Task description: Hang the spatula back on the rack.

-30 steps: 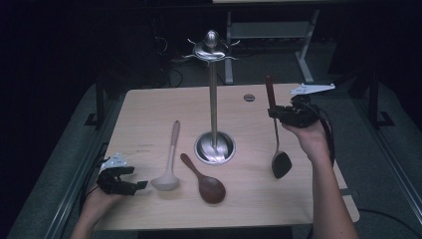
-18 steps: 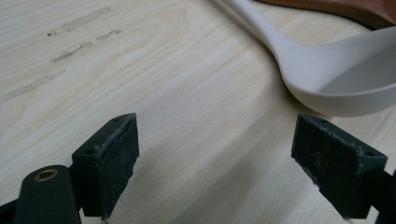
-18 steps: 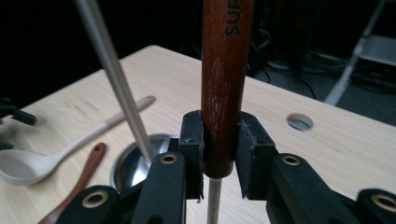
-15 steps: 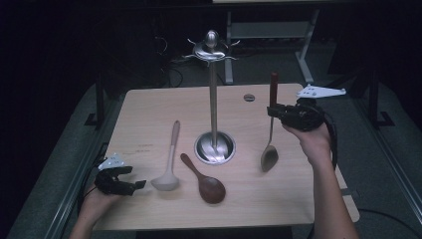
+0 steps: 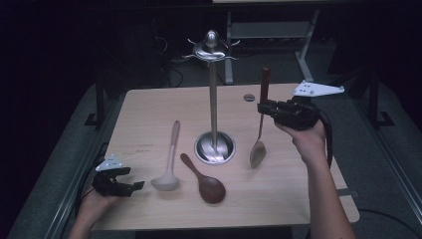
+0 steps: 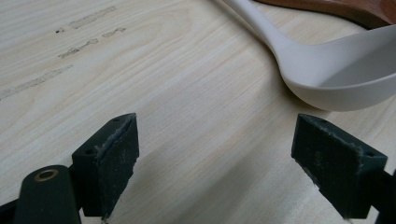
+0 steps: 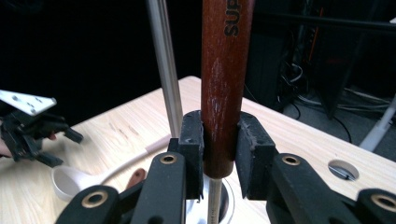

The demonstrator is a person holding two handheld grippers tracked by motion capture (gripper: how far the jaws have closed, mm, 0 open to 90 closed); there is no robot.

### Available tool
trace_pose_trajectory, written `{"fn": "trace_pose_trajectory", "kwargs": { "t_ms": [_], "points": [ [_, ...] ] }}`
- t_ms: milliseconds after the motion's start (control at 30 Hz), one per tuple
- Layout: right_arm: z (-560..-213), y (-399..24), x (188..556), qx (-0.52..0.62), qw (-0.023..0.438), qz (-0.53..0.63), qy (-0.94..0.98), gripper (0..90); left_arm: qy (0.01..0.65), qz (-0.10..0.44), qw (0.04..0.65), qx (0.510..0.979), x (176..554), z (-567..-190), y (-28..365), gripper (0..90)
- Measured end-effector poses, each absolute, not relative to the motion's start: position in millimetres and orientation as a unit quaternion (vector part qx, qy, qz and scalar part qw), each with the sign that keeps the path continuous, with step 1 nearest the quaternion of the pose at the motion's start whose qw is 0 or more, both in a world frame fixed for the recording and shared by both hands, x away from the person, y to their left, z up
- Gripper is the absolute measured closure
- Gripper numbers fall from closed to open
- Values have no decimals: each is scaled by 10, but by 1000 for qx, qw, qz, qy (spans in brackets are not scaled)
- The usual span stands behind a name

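My right gripper is shut on the dark wooden handle of a metal spoon, which hangs upright above the table to the right of the steel utensil stand. My left gripper rests open near the table's front left, just left of the white ladle, with nothing between its jaws. A brown wooden spoon lies beside the ladle, in front of the stand's base.
The stand's top carries several hooks. A round grommet hole sits near the table's far edge. Dark floor, cables and a desk frame lie beyond.
The right gripper has carried the spoon left toward the stand and turned it more upright. The left gripper has stayed open beside the ladle.
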State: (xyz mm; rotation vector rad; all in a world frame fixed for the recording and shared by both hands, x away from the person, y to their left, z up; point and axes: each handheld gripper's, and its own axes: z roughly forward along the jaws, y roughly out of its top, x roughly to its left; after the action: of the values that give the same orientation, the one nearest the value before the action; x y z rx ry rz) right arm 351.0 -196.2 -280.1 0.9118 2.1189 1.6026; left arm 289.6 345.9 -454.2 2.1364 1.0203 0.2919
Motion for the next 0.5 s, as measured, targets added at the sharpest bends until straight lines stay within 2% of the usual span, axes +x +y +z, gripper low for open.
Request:
{"fn": "trace_pose_trajectory", "kwargs": {
  "t_ms": [500],
  "points": [
    [-2476,-1741,3518,275,163,585,745,739,401,111,370,830,2890,-4534,3473,149]
  ]
}}
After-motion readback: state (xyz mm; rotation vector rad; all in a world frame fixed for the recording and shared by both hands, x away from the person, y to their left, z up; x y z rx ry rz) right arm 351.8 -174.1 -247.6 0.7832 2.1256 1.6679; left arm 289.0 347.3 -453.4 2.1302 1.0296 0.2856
